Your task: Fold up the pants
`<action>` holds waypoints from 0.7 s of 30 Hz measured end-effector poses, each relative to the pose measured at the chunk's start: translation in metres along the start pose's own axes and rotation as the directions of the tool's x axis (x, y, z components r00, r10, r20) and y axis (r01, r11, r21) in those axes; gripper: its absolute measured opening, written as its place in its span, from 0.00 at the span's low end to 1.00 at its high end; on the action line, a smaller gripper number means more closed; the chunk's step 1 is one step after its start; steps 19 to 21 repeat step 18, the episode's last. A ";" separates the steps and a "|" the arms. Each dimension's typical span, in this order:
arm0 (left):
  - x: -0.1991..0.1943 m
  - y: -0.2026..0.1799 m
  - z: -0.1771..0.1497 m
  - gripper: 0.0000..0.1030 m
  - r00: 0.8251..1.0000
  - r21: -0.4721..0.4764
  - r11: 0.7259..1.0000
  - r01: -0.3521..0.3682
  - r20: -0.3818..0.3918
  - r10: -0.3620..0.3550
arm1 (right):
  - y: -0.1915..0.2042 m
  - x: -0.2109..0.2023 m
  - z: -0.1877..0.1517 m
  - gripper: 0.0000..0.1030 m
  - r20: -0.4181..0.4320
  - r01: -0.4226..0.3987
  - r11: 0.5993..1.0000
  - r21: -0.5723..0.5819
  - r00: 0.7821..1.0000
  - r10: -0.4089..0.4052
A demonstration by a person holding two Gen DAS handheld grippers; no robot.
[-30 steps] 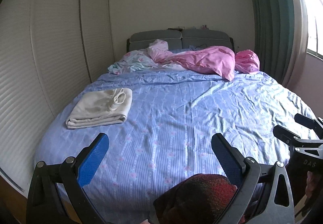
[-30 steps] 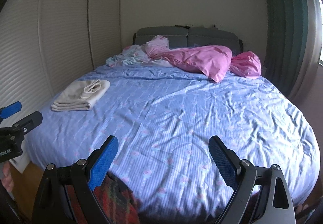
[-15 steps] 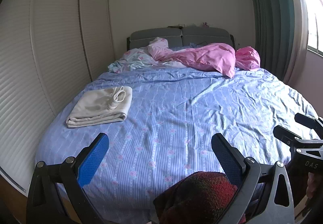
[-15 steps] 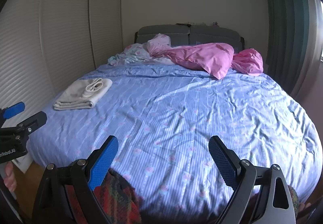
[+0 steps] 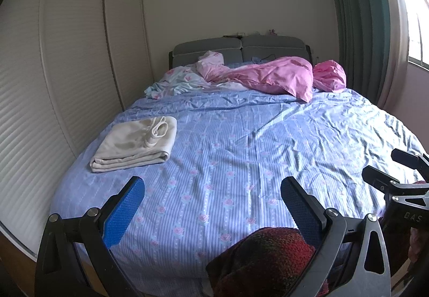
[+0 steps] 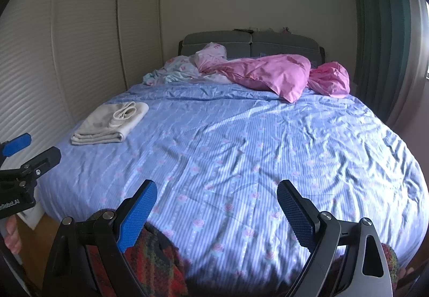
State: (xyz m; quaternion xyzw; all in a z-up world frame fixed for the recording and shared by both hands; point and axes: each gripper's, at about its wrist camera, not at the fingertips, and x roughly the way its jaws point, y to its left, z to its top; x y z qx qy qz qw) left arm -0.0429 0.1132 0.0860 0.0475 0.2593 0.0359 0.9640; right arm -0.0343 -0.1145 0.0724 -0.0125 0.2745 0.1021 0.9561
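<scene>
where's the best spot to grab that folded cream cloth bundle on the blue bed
Grip the folded cream cloth bundle by its rounded fold edge nearest the foot of the blue floral bed sheet, coming in low from that side. There the stacked layers are joined and would probably lift together; the far end has loose rolled edges.

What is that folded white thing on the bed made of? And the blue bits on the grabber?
The folded cream garment looks like soft matte cloth, maybe cotton: it creases and sags. The left gripper's blue pads look like textured rubber or plastic, with a fine grid.
</scene>
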 end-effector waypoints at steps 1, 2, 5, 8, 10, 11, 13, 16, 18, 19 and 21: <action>0.000 0.000 0.000 1.00 1.000 0.000 1.000 0.000 0.001 0.000 | 0.000 0.000 -0.001 0.89 -0.001 -0.001 1.000 0.000 1.000 0.001; -0.001 0.000 0.000 1.00 1.000 0.000 1.000 0.001 0.002 -0.001 | 0.000 0.000 0.000 0.89 -0.002 0.000 1.000 0.000 1.000 0.000; -0.001 -0.002 0.000 1.00 1.000 0.000 1.000 -0.004 0.000 0.004 | -0.001 0.001 -0.001 0.89 -0.002 0.001 1.000 0.004 1.000 -0.001; 0.000 -0.001 0.001 1.00 1.000 0.002 1.000 -0.005 0.000 0.005 | -0.002 0.001 -0.001 0.89 -0.002 0.003 1.000 0.004 1.000 -0.003; 0.001 0.001 0.002 1.00 1.000 0.004 1.000 -0.001 0.000 0.001 | -0.002 0.001 -0.002 0.89 -0.004 0.004 1.000 0.006 1.000 -0.004; 0.001 0.002 0.002 1.00 1.000 0.002 1.000 -0.002 -0.001 0.002 | -0.003 0.002 -0.003 0.89 -0.005 0.003 1.000 0.008 1.000 -0.003; 0.001 0.001 0.002 1.00 1.000 0.006 1.000 -0.003 0.000 0.003 | -0.003 0.003 -0.003 0.89 -0.008 0.002 1.000 0.010 1.000 -0.002; 0.001 0.002 0.002 1.00 1.000 0.009 1.000 -0.003 0.000 0.003 | -0.004 0.004 -0.002 0.89 -0.011 0.001 1.000 0.011 1.000 -0.001; 0.001 0.002 0.002 1.00 1.000 0.006 1.000 -0.004 -0.001 0.004 | -0.004 0.005 -0.002 0.89 -0.012 -0.001 1.000 0.013 1.000 0.001; 0.001 0.002 0.002 1.00 1.000 0.006 1.000 -0.004 -0.001 0.004 | -0.004 0.005 -0.002 0.89 -0.012 -0.001 1.000 0.013 1.000 0.001; 0.001 0.002 0.002 1.00 1.000 0.006 1.000 -0.004 -0.001 0.004 | -0.004 0.005 -0.002 0.89 -0.012 -0.001 1.000 0.013 1.000 0.001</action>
